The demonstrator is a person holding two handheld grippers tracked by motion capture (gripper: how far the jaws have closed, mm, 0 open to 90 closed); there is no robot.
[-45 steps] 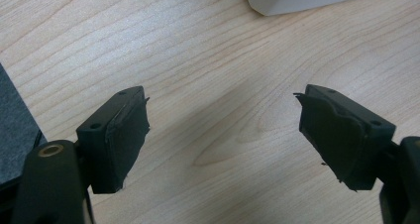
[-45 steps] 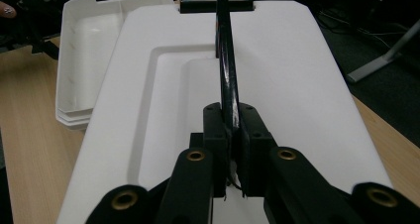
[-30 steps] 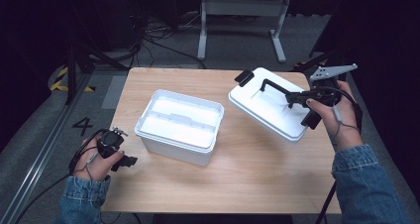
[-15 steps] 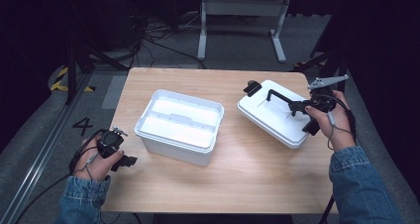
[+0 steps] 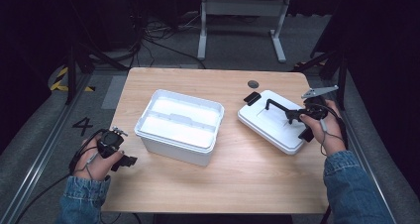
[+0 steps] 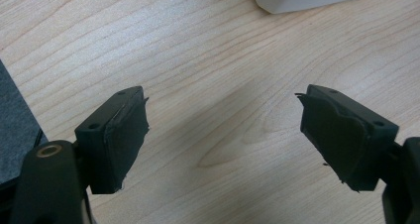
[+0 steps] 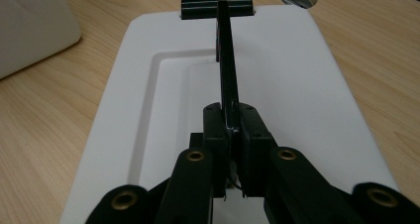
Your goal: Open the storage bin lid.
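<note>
**Dark room, wooden table, box and lid apart**

Dim surroundings are seen behind a light wooden table (image 5: 237,179); cables and a grey metal frame (image 5: 242,16) lie on the floor beyond it. A white open box (image 5: 179,126) is set near the table's middle. To its right, well apart from it, a white lid (image 5: 271,125) lies flat on the table, a black handle (image 7: 227,70) running along its top to a black latch (image 7: 217,2) at the far edge.

The right gripper (image 7: 231,135) is seen closed on the handle, its fingers (image 7: 216,135) pressed against both sides of the bar, held in the right hand (image 5: 327,130) at the table's right edge.

The left gripper (image 6: 223,135) is held over bare wood at the table's front left corner, its fingers (image 6: 124,135) spread wide with nothing between them. A corner of the box is noted at the top of the left gripper view.
</note>
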